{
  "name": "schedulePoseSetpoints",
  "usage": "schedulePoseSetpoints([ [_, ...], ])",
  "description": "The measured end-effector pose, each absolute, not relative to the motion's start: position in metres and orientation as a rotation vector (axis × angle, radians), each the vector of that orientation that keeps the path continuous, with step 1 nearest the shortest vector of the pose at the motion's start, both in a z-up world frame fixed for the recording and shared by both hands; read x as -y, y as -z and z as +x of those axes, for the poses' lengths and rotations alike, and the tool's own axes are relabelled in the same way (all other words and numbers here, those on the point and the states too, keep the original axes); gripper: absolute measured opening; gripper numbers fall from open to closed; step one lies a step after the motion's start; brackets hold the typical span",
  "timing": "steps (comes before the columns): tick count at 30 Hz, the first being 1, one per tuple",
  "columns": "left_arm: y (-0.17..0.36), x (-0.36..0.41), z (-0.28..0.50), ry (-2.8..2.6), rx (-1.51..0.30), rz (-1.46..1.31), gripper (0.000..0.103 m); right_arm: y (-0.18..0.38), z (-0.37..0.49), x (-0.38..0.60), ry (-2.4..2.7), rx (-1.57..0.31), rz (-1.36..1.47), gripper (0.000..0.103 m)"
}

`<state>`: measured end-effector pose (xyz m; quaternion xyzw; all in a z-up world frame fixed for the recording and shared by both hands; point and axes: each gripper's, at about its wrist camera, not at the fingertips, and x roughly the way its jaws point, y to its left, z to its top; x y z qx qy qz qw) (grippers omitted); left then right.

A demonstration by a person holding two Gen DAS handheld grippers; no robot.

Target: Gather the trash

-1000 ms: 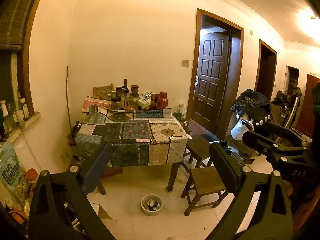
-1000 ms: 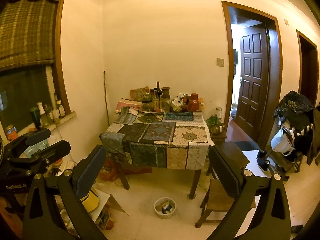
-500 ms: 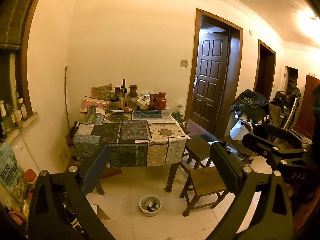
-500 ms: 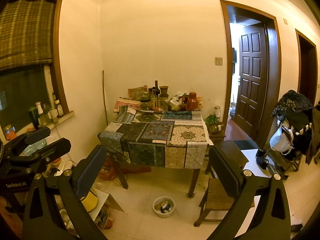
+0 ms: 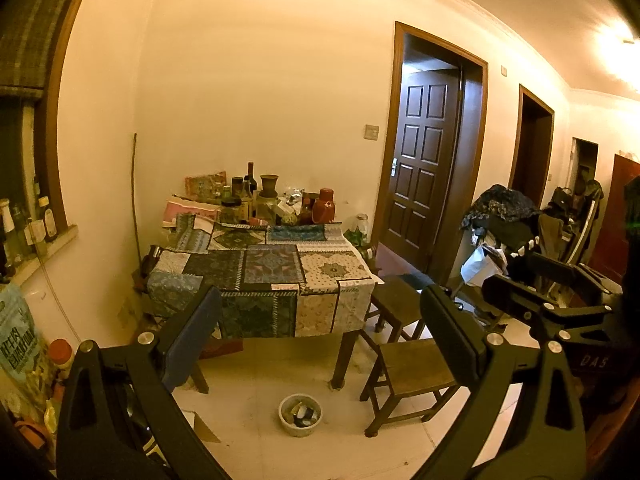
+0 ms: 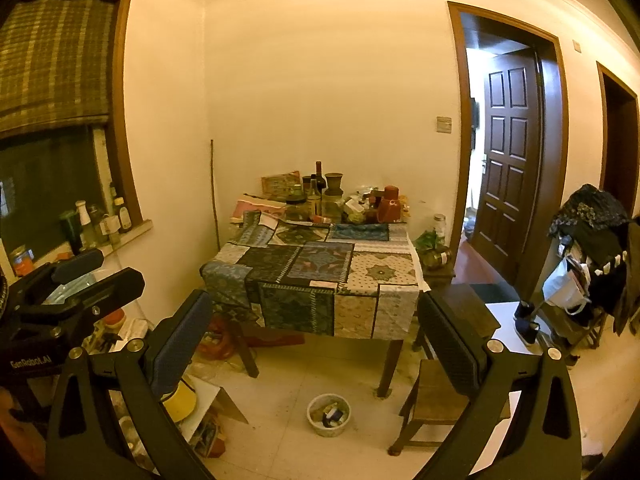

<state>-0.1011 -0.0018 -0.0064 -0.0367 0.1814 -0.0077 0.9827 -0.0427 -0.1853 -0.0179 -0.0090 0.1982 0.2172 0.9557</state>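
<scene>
Over the last second both views slid slightly, so the approach was barely under way. Left tongs [image 5: 320, 332] and right tongs [image 6: 316, 336] gaped wide, empty. The bowl [image 6: 328, 415] of trash sat on the floor near the surface's [image 6: 316, 264] right leg (well beyond reach).

Left gripper [image 5: 320, 336]: jaws spread wide, empty, raised well back from the table [image 5: 264, 264]. Right gripper [image 6: 316, 340]: jaws likewise wide, empty, level beside it, facing the same table.
</scene>
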Motion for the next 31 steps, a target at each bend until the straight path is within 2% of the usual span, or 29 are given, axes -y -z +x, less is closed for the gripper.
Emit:
schedulePoseSetpoints([
  [31,0.010,-0.025,-0.081,-0.002,-0.370,-0.114,0.100,0.020,-0.022,0.172,-0.472,-0.426,-0.040,0.102],
])
